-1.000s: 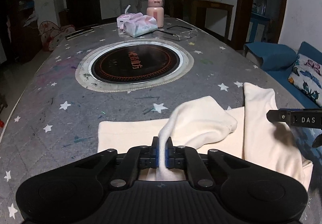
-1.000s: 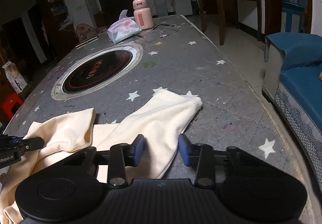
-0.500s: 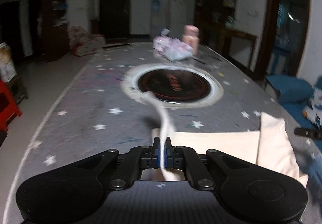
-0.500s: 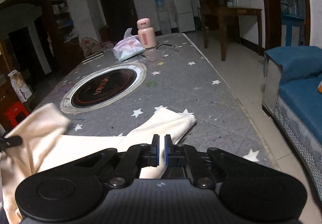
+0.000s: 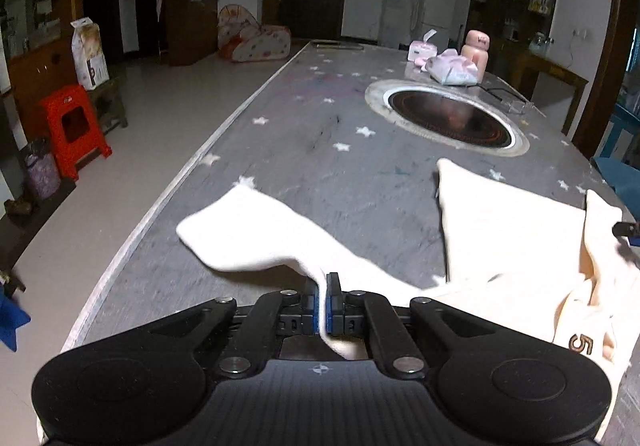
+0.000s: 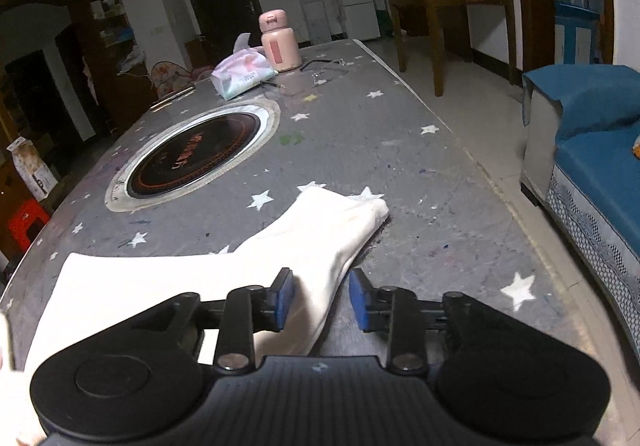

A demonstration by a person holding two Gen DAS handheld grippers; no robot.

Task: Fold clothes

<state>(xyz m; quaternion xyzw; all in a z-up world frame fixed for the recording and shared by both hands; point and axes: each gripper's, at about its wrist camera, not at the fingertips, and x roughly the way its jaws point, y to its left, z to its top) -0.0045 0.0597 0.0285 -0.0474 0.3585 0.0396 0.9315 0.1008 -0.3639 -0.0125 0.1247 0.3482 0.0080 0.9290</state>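
A cream long-sleeved garment (image 5: 508,221) lies on the grey star-patterned table (image 5: 320,149). My left gripper (image 5: 322,302) is shut on its left sleeve (image 5: 256,234), which stretches out to the left near the table's left edge. In the right wrist view the right sleeve (image 6: 332,234) lies flat, pointing towards the far right. My right gripper (image 6: 322,300) is open, its jaws either side of that sleeve's near part. The garment's body (image 6: 140,282) spreads to the left.
A round black induction hob (image 5: 450,117) is set in the table's middle. Behind it stand a pink bottle (image 6: 278,41) and a tissue pack (image 6: 242,73). A red stool (image 5: 74,129) stands on the floor at left, a blue sofa (image 6: 596,149) at right.
My left gripper has swung left, pulling the held sleeve out from over the body towards the table's left edge. My right gripper shut half a second ago and is open again over the right sleeve.
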